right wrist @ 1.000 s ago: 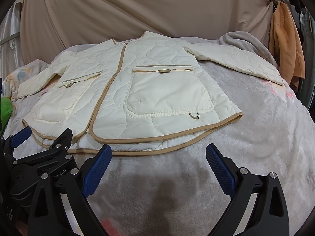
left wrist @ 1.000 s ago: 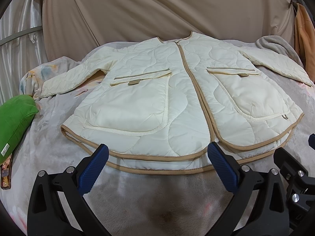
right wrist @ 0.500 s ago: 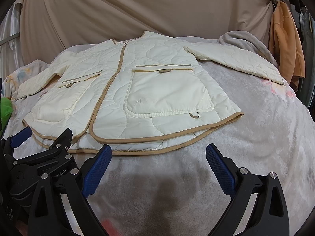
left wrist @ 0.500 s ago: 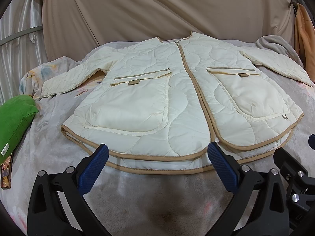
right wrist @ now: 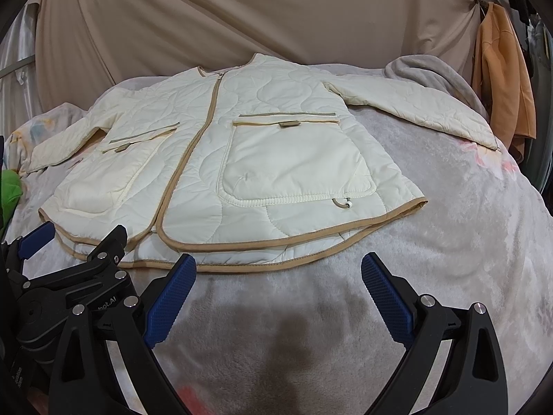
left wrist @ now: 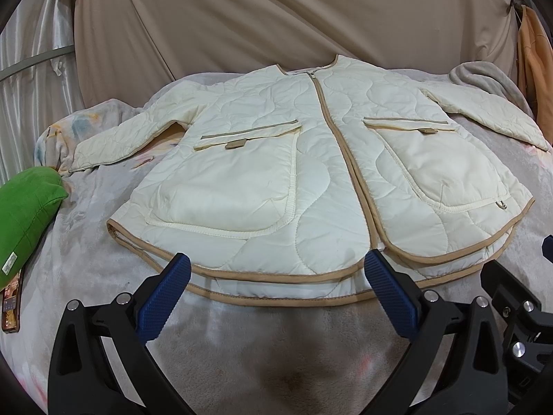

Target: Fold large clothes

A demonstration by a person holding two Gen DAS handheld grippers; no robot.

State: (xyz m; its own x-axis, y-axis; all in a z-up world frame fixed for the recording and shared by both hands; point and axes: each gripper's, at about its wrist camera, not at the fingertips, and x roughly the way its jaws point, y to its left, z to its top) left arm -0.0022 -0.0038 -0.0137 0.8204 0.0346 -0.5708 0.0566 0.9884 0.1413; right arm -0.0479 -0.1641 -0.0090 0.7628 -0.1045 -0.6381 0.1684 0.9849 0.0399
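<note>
A cream quilted jacket (left wrist: 311, 180) with tan trim lies flat and face up on a grey blanket, zipped, both sleeves spread outward; it also shows in the right wrist view (right wrist: 249, 173). My left gripper (left wrist: 276, 276) is open and empty, hovering just in front of the jacket's hem near its middle. My right gripper (right wrist: 278, 276) is open and empty, in front of the hem's right part. The left gripper's body (right wrist: 69, 276) shows at the lower left of the right wrist view.
The grey blanket (right wrist: 449, 242) covers a bed. A green cushion (left wrist: 24, 214) lies at the left edge, with a phone-like object (left wrist: 10, 307) below it. A grey cloth (right wrist: 432, 76) is bunched at the back right. An orange garment (right wrist: 501, 83) hangs at right. Beige curtain (left wrist: 276, 10) behind.
</note>
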